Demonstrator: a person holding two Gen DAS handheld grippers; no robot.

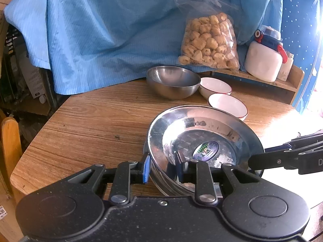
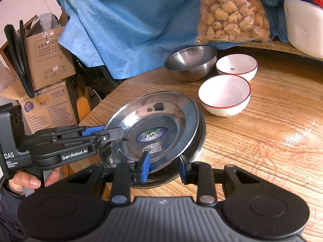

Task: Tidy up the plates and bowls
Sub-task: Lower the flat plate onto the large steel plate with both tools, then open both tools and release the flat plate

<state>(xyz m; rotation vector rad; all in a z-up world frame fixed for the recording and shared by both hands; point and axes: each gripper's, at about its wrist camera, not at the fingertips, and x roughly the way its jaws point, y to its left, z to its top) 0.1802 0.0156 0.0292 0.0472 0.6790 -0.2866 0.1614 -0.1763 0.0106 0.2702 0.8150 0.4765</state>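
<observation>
While reaching in over the near edge of the table [image 1: 90, 121], holding the left gripper [image 1: 163, 166] with jaws spread astride the rim of the top plate [image 1: 212, 125], setting one blue pad [image 1: 146, 168] just outside the rim and the other over the plate's well. Not pinching anything there, as far as can be told. Resting that shiny plate tilted on a stack [image 2: 201, 129] of steel plates near the table's front, with an oval sticker [image 2: 151, 134] showing in its middle. Bringing the right gripper [image 2: 164, 168] in from the other side, also with jaws spread, one over the plate's near rim and one just beyond the edge of the stack. Gripping the left tool's handle with a bare hand [image 2: 28, 181]. Leaving a steel bowl [image 1: 172, 82] farther back on the table, touching or almost touching the first of two red-rimmed white bowls [image 1: 215, 86], with the second one just behind the stack. Backing all this with a draped blue cloth [image 1: 101, 30], a clear bag [image 1: 210, 42] of pale lumpy snacks leaning upright on it, and a white jug [image 1: 262, 60] on a low wooden shelf [image 1: 282, 82]. Standing off to the left, beyond the table, stacked cardboard boxes [image 2: 50, 56].
</observation>
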